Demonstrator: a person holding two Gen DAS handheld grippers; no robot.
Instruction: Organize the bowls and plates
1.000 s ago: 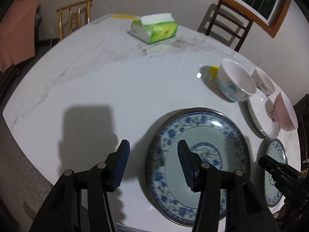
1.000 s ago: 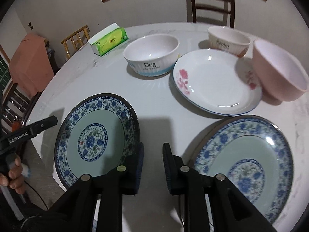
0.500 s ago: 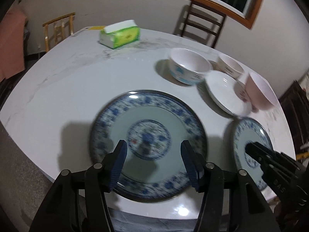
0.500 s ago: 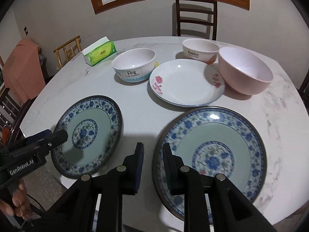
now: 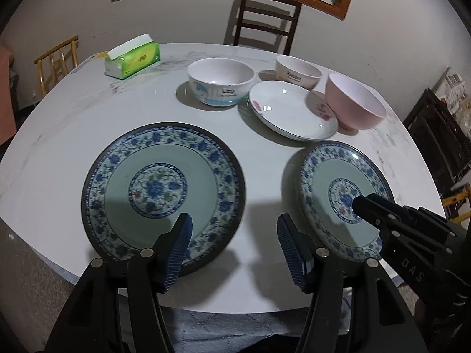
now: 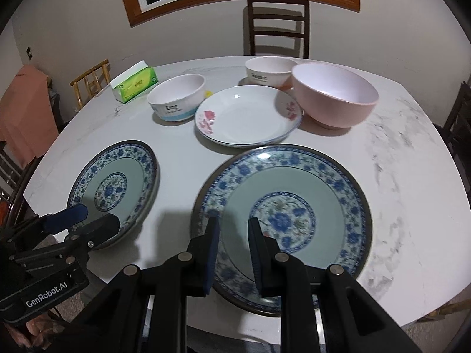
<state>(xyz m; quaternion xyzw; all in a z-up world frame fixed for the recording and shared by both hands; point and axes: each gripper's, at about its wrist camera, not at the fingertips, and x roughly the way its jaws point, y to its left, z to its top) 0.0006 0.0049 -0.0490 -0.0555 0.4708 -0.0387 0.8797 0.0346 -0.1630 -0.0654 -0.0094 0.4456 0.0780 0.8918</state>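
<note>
Two changes separate this moment from a second ago: both views have swung to face the table (image 5: 73,111) squarely, and the left gripper (image 5: 234,242) has just been opening its jaws, with nothing between them.

Largest items first. The table carries all the crockery. Two blue-patterned plates lie at the near edge, well apart: the left blue plate (image 5: 163,192) and the right blue plate (image 6: 279,220). A second ago the left gripper stood beside the left blue plate's outer rim, one finger over the dish. It now stands at the near rim, toward the gap between the two plates, its jaws wide and gripping nothing. The right gripper (image 6: 234,253) has shifted from the gap to above the near part of the right blue plate. Its jaws are nearly closed, a narrow gap showing, and hold nothing; no contact with the plate is visible.

Behind the blue plates, unchanged, stand the pink bowl (image 6: 334,97), the floral plate (image 6: 248,116), the Dog bowl (image 6: 176,97) and the small lettered bowl (image 6: 266,72). The floral plate sits between the Dog bowl and the pink bowl, close to both. A tissue pack (image 6: 135,85) lies at the far left.

Judgement: no dish is stacked or lifted, so organizing is at its start. The opened left jaws suggest preparation to take a plate rim, probably to stack the two matching plates.
</note>
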